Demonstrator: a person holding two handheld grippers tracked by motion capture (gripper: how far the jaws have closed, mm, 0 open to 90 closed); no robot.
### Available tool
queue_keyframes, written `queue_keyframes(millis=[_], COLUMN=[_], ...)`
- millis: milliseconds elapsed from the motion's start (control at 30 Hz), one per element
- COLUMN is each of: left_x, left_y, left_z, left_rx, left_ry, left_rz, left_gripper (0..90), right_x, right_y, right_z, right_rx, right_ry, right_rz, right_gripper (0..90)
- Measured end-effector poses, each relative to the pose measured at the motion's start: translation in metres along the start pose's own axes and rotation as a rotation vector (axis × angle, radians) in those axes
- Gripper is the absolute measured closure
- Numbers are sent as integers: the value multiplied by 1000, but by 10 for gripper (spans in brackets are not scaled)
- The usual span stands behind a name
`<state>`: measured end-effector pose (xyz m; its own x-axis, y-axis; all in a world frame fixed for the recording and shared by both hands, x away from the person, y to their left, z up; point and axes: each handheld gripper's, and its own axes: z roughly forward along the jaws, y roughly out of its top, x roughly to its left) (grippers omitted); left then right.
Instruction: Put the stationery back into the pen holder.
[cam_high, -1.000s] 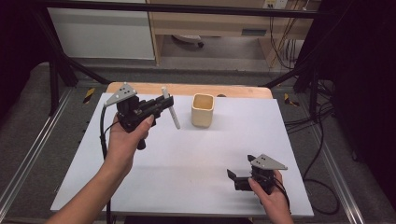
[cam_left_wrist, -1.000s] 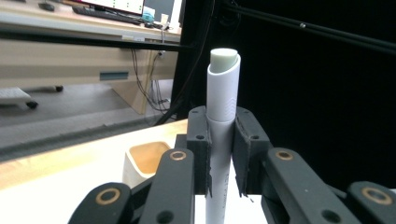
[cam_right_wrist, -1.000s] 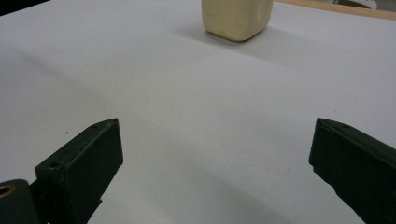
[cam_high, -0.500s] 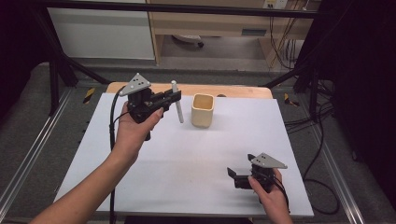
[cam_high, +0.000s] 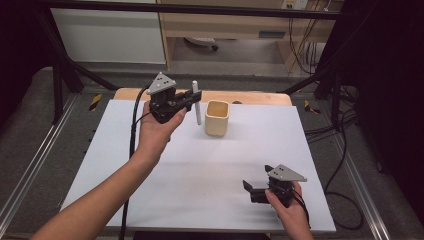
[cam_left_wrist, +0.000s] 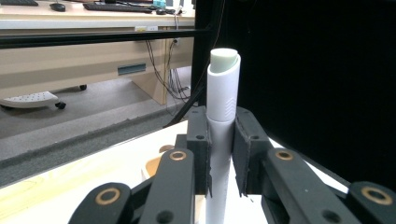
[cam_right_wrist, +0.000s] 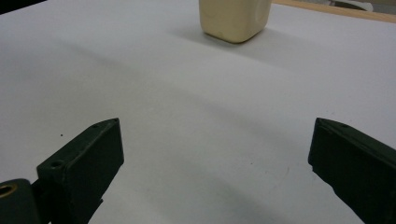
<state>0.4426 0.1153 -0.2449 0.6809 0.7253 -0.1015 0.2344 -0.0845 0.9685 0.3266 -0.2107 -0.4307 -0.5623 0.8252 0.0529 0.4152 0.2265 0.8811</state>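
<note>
The left gripper (cam_high: 192, 100) is clamped on a white marker (cam_high: 196, 102), holding it upright in the air above the far part of the white surface (cam_high: 200, 170), just left of the cream cup (cam_high: 217, 117). In the left gripper view the marker (cam_left_wrist: 222, 130) stands between the jaws, its pale cap on top; no writing on it can be read. The cup stands alone near the far edge, with bare surface all around it. The right gripper (cam_high: 252, 191) rests low near the front right corner, jaws spread wide with nothing between them, well apart from the cup (cam_right_wrist: 235, 19).
</note>
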Motion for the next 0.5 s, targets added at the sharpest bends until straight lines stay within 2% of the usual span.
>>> queue_keyframes(millis=[100,267,433,500], left_x=[0,4,11,13], left_y=[1,2,4,4], left_z=[3,5,5,5], left_rx=[0,-12,-15,-5], left_ry=[5,20,43,57], left_rz=[8,-7,-17,-5], left_gripper=[786,786,786,786], right_x=[1,0,-2,-3], right_y=[0,0,-1,-1], right_z=[1,0,1,2], right_rx=[0,-1,-1,-3], right_ry=[1,-2,-5,-11], right_rz=[-6,-11,7,13], right_gripper=[38,39,38,39])
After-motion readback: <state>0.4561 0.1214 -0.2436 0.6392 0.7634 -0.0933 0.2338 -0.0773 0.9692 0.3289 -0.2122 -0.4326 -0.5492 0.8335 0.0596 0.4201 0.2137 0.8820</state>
